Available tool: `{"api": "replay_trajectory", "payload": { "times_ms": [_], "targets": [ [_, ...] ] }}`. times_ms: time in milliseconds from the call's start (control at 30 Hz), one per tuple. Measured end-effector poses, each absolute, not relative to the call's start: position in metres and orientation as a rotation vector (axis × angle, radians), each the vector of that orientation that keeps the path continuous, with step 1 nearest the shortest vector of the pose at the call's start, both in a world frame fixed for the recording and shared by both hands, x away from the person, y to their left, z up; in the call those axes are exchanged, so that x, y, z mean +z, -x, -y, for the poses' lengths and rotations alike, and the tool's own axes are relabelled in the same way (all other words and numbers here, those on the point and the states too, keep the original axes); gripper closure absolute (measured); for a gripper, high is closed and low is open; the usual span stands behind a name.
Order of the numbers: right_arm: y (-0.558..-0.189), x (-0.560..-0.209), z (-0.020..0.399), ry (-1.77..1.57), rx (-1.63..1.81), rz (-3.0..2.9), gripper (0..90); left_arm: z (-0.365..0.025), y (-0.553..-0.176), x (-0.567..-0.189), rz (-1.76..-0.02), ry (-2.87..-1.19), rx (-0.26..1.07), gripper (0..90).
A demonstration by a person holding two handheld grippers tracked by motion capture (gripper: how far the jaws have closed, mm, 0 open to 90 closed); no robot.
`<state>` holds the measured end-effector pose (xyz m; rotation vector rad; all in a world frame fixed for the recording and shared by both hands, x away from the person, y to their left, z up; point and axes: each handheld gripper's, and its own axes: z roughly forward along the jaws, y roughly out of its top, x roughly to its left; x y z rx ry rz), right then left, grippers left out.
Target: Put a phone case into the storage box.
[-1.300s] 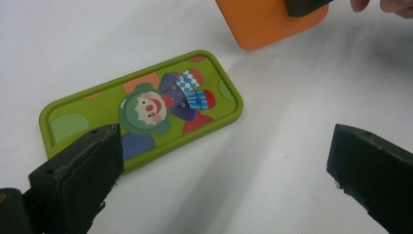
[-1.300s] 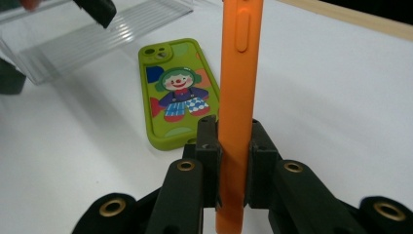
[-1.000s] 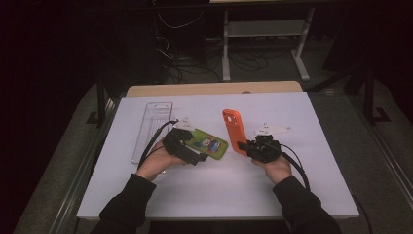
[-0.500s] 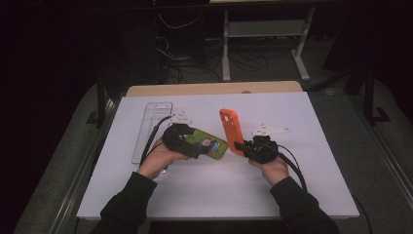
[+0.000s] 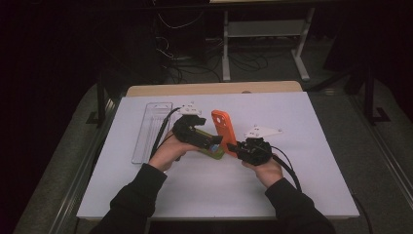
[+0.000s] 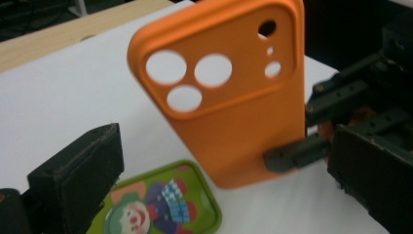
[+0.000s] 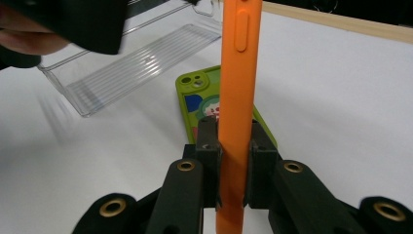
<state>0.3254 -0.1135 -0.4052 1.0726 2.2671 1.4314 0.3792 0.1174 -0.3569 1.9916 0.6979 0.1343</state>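
My right gripper (image 7: pixel 233 161) is shut on the lower edge of an orange phone case (image 7: pixel 238 73), holding it upright on its edge; in the high view this gripper (image 5: pixel 237 147) sits just right of the case (image 5: pixel 222 130). A green phone case (image 5: pixel 215 152) with a clown picture lies flat on the white table (image 5: pixel 302 122), partly under my left gripper (image 5: pixel 213 141). In the left gripper view the left gripper (image 6: pixel 226 161) stands open, its jaws wide apart, facing the back of the orange case (image 6: pixel 234 112) with its camera cutouts, above the green case (image 6: pixel 160 207).
A clear plastic tray (image 5: pixel 152 127) lies at the left of the table, also in the right gripper view (image 7: pixel 131 68). A wooden strip (image 5: pixel 214 88) borders the far edge. Beyond it are cables and a metal stand on a dark floor.
My left gripper has risen and moved right, from over the green case up to the orange case. The orange case and the right gripper have shifted slightly left.
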Motion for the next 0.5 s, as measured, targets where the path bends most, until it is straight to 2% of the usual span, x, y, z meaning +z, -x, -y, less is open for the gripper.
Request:
{"api": "replay_trajectory", "payload": {
  "times_ms": [500],
  "targets": [
    [-0.322,-0.402,0.111,-1.073,1.464,-2.254,78.3,-0.096,-0.39,-0.36,-0.693,-1.924,0.153,0.0]
  ]
}}
